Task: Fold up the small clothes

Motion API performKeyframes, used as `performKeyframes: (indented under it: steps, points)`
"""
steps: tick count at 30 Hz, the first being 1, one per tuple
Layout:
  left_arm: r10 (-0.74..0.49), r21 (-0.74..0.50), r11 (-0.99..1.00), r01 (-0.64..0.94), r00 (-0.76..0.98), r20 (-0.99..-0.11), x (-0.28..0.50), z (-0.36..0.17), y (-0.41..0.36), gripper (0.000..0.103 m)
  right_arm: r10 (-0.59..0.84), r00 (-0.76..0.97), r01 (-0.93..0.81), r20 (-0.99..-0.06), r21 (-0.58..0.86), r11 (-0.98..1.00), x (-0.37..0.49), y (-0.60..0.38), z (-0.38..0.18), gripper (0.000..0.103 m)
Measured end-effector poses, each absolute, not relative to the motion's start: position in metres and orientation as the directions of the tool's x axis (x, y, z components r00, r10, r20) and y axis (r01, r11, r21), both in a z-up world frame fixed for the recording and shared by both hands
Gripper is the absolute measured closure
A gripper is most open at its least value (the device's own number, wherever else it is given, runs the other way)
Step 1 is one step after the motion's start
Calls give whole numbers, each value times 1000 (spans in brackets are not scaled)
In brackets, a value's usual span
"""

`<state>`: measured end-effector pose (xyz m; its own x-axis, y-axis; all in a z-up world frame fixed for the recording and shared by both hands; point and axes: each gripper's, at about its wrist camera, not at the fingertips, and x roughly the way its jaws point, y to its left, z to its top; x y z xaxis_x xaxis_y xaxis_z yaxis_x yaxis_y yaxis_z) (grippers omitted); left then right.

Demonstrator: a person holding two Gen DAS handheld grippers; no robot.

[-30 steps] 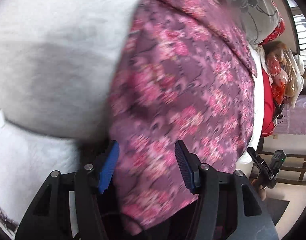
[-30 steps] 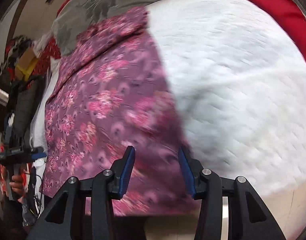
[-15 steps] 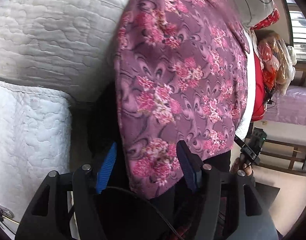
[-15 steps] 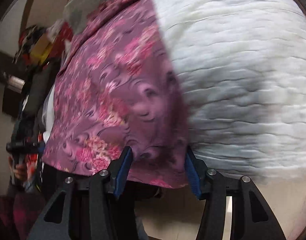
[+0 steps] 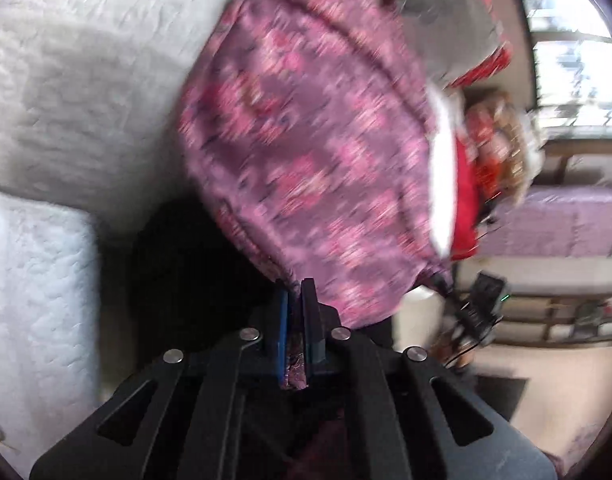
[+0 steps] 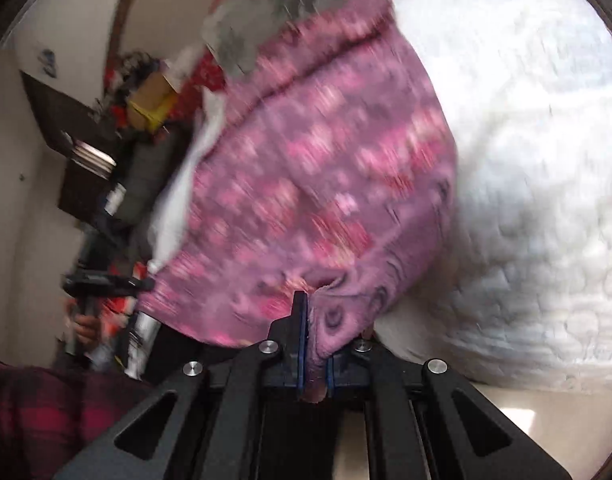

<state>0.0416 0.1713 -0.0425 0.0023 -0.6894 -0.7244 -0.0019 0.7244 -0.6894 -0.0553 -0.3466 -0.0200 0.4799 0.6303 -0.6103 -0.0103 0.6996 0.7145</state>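
Item: floral purple garment (image 5: pixel 314 168), spread on my white quilted bed (image 5: pixel 85 80) near its front edge. My left gripper (image 5: pixel 294 300) is clamped on one hem corner. My right gripper (image 6: pixel 312 320) is clamped on the other.

The garment (image 5: pixel 318 152) is a purple cloth printed with pink flowers, blurred in both views. In the left wrist view it fills the centre and upper middle of the frame, spread over a white quilted bed cover (image 5: pixel 77 92), with a seam running diagonally across its upper part. Its near edge narrows toward the bottom centre. In the right wrist view the same cloth (image 6: pixel 326 184) fills the centre, its lower edge bunched into a fold at the bottom centre.
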Motion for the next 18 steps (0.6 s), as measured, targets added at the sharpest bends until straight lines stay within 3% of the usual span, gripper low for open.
performKeyframes:
  steps: [13,18]
  points:
    - [-785,-816,578,-34,252,-566,132,-4,187,99,606,662,-21,-441,797,604,21,-364,29,96]
    - [-765,-795,605,-40,247,-595,167,-3,184,99,596,664,-3,-451,796,606,69,-364,32,96]
